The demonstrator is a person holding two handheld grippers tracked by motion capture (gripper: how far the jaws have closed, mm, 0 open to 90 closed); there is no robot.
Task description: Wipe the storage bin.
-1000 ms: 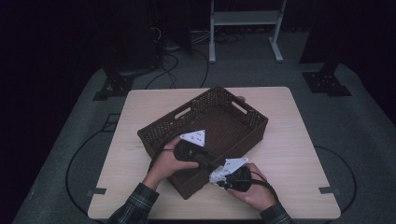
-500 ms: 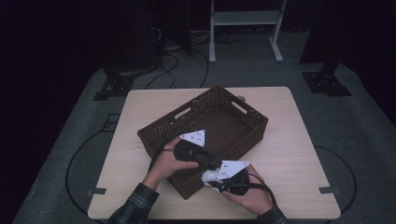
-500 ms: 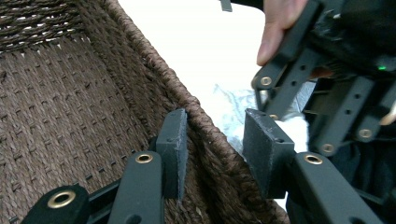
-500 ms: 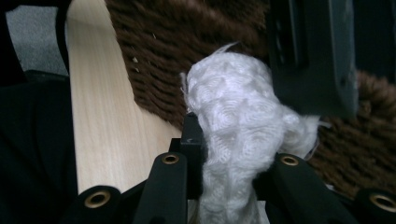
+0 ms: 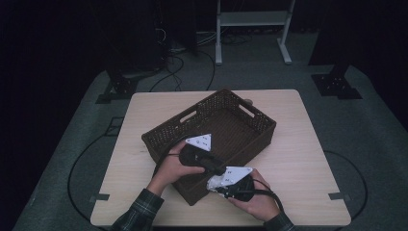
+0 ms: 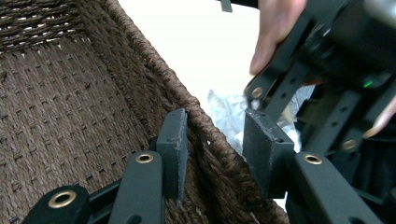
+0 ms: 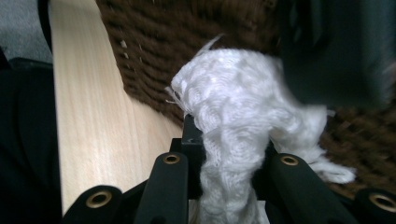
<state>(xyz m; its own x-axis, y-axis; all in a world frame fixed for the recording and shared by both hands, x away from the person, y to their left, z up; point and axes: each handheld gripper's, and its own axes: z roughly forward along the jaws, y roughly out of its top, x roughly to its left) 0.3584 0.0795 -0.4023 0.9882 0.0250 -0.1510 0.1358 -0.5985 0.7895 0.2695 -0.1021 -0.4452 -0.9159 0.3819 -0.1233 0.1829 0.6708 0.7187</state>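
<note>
The right gripper (image 7: 227,154) has its fingers clamped on a white knitted cloth (image 7: 238,116); the left gripper (image 6: 215,154) has its fingers open astride the dark brown woven basket's (image 5: 211,125) wall, on the pale wooden counter (image 5: 298,144).

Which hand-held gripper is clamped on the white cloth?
The right hand-held gripper: white cloth fills its jaws. The left hand-held gripper straddles the basket rim.

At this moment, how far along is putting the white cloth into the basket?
Done: the right gripper is shut on the white cloth, lifted beside the basket's near wall. In hand: the left gripper straddles that wall's rim, one finger inside and one outside, not visibly squeezing it. Left: carry the cloth over the rim and release it; the basket floor looks bare.
</note>
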